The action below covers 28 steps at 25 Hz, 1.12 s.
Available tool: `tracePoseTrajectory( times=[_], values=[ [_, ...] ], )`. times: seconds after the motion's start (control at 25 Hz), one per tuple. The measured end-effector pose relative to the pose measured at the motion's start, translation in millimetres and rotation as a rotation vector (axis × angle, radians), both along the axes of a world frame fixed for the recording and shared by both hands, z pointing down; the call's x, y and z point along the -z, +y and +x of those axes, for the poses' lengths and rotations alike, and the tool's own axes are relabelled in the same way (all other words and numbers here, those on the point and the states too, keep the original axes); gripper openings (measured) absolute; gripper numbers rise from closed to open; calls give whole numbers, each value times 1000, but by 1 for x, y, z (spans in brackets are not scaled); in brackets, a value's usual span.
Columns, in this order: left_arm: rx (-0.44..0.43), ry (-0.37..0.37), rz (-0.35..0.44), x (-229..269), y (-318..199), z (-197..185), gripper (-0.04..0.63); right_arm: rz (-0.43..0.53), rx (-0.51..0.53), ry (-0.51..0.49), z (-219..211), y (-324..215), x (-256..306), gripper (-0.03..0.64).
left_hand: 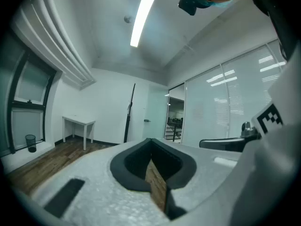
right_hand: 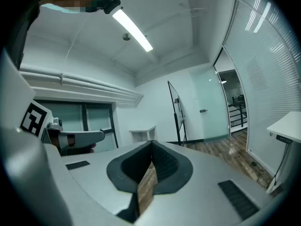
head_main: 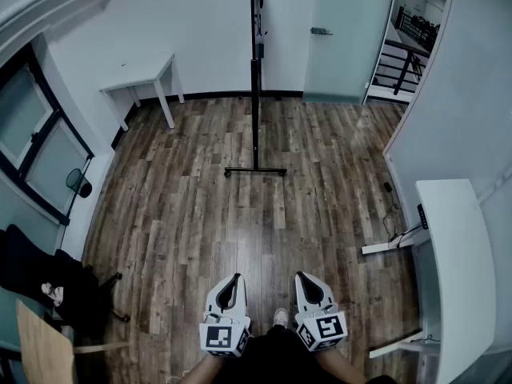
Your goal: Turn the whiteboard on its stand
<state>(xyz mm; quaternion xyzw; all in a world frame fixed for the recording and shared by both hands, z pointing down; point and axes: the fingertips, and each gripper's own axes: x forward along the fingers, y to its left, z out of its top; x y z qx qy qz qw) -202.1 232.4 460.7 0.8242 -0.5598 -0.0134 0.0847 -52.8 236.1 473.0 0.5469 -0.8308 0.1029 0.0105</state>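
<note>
Here the left tongs (head_main: pixel 235 279) and right tongs (head_main: pixel 302 278) are clenched empty, well apart from the whiteboard (head_main: pixel 257 10).

White hand-held grippers (head_main: pixel 234 278) (head_main: pixel 302 277), black-padded, marker cubes (head_main: pixel 225 338)

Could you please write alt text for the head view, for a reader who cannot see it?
A whiteboard on its black stand, edge-on to the camera, stands untouched across a wooden floor. The left gripper and right gripper are held low in front of the person, both shut and empty. A small white table stands by the far wall.
</note>
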Motion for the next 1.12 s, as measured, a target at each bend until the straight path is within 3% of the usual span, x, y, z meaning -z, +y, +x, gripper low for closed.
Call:
tracePoseTrajectory(
  times=[0.52,1.12],
  values=[
    [-3,-16,0,-7,-7,37,12,-7,4,-9,33,-6,-3,12],
    [68,-32,12,-14,-43,94,12,5,111,-30,83,-48,-12,12]
  ],
)
